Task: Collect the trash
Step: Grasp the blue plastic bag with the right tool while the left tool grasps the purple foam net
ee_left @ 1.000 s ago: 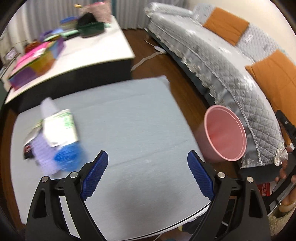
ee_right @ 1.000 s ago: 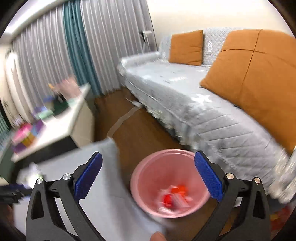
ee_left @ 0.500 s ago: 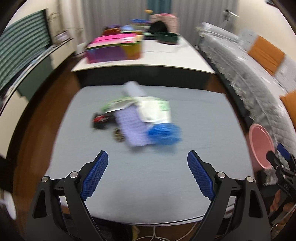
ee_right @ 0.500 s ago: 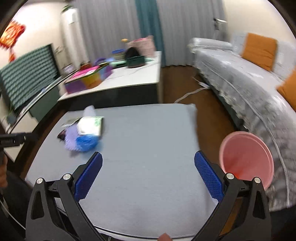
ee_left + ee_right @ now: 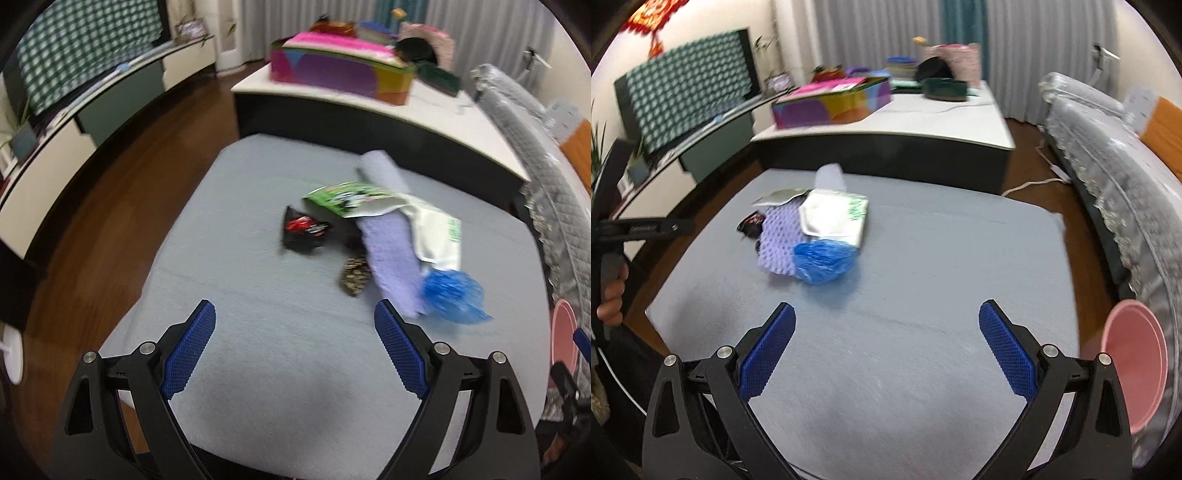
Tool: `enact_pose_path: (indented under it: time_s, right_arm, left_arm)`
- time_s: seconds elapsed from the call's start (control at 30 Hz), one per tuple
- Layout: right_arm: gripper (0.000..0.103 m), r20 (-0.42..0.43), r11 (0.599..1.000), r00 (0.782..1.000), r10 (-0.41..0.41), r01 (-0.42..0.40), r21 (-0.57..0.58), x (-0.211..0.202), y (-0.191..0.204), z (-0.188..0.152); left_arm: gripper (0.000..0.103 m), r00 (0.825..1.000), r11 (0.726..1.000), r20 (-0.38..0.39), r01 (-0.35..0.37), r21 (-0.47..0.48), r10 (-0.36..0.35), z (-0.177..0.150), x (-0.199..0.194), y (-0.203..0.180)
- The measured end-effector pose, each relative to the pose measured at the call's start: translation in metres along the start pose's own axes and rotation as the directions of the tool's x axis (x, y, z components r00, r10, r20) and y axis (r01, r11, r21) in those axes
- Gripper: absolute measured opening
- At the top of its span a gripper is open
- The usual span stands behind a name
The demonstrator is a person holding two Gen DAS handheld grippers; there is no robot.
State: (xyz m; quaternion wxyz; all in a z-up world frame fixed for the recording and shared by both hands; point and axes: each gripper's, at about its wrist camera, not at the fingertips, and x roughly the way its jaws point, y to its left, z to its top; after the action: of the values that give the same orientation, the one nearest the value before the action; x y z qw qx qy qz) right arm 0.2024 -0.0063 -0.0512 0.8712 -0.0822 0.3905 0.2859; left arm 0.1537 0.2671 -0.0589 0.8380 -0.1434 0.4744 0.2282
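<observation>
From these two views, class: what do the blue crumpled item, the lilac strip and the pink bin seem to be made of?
Blue crumpled item: probably thin plastic film, translucent, glossy and wrinkled.
Lilac strip: looks like soft foam netting or bumpy cloth, matte with a dimpled surface; blur leaves it open.
Pink bin: likely rigid moulded plastic, smooth with an even rim.

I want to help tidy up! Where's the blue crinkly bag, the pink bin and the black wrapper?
blue crinkly bag (image 5: 824, 261), right wrist view, middle of the crumpled plastic.
pink bin (image 5: 1134, 373), right wrist view, inside wall below the rim.
black wrapper (image 5: 303, 232), left wrist view, on its red print.
</observation>
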Motion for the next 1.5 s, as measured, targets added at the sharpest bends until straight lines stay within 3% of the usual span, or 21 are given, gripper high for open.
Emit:
enact_pose_path:
  time_s: [0.17,0.37,0.43,0.47,0.5,0.6,0.67,0.93,1.1,1.4,1.43,1.47,1.5]
  right_arm:
    - [0.098,-0.059,0.994,0.994,0.093,-0.095,-0.045,0.048,0.027,0.017]
    - [0.096,-0.111,0.989,0.983,0.146,-0.148,-0.006,0.104,0.041,0.028]
    - [0.085,-0.131,0.986,0.978,0.165,-0.166,0.000,0.115,0.043,0.028]
    - [0.073,-0.138,0.985,0.975,0.173,-0.174,0.001,0.119,0.044,0.028]
    - [0.052,-0.150,0.983,0.971,0.184,-0.185,0.004,0.122,0.046,0.027]
    - [0.011,-0.205,0.973,0.952,0.229,-0.231,0.015,0.131,0.048,0.023]
    - [0.003,-0.219,0.975,0.951,0.217,-0.222,0.004,0.132,0.049,0.022]
    - [0.002,-0.136,0.988,0.979,0.155,-0.153,0.024,0.085,0.016,0.029]
    - [0.002,-0.090,0.992,0.989,0.115,-0.109,0.069,0.061,-0.020,0.028]
    - [0.002,-0.129,0.994,0.991,0.044,-0.030,0.104,0.048,-0.070,-0.001]
    - [0.002,-0.128,0.993,0.991,0.041,-0.026,0.111,0.047,-0.074,-0.002]
    - [0.002,-0.127,0.992,0.991,0.036,-0.021,0.122,0.044,-0.081,-0.005]
    - [0.002,-0.126,0.992,0.991,0.032,-0.016,0.127,0.042,-0.085,-0.006]
  left_arm:
    - [0.085,0.999,0.999,-0.029,-0.034,-0.029,0.033,0.010,0.015,0.009]
    - [0.085,0.996,0.996,-0.064,-0.071,-0.045,0.069,0.011,0.027,0.024]
    - [0.085,0.993,0.996,-0.083,-0.084,-0.043,0.080,0.010,0.033,0.026]
    - [0.085,0.992,0.995,-0.092,-0.091,-0.039,0.087,0.010,0.036,0.027]
    - [0.085,0.991,0.995,-0.099,-0.094,-0.036,0.090,0.010,0.038,0.027]
    - [0.085,0.989,0.995,-0.116,-0.094,-0.029,0.090,0.011,0.043,0.026]
    - [0.085,0.989,0.996,-0.121,-0.084,-0.025,0.081,0.012,0.045,0.024]
    - [0.085,0.995,0.997,-0.099,-0.027,0.066,0.033,0.007,0.041,-0.019]
    - [0.084,0.989,0.992,-0.130,0.085,0.090,-0.073,0.001,0.048,-0.059]
    - [0.083,0.972,0.997,-0.224,0.073,0.023,-0.066,0.006,0.082,-0.089]
    - [0.079,0.968,0.998,-0.242,0.064,0.003,-0.062,0.006,0.088,-0.091]
    - [0.061,0.964,0.998,-0.259,0.064,-0.021,-0.067,0.007,0.093,-0.091]
    - [0.031,0.954,0.995,-0.287,0.076,-0.058,-0.090,0.005,0.099,-0.091]
